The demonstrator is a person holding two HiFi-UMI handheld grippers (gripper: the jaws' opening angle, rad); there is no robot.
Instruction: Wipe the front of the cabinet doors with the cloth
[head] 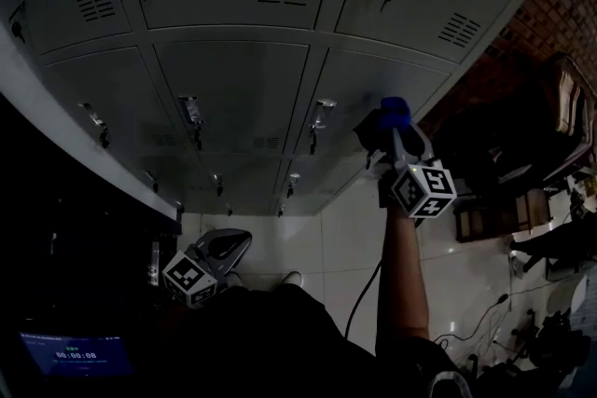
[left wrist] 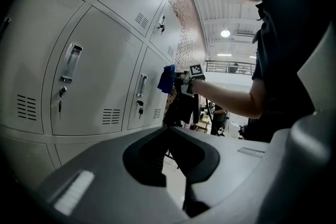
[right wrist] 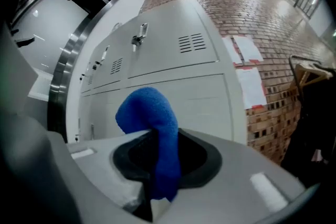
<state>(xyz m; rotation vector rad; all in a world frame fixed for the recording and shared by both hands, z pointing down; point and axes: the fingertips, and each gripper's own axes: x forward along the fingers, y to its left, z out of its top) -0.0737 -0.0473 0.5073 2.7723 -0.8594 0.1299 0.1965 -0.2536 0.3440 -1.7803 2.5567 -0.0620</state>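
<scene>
The right tool [head: 395,133] was clenched on the blue cloth [head: 394,110] and held high, so that the bunched end faced the grey locker door [head: 359,84]; whether it touched could not be told. The left tool [head: 224,245] hung low, well apart from the lockers, jaws together on nothing, probably because wiping needed only one tool.

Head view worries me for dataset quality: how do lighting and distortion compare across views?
Head view: underexposed, cabinet doors dim, left edge black. Left gripper view: brighter, fisheye-curved doors, glaring ceiling lamp. Right gripper view: well lit, cloth clear, corners vignetted.
</scene>
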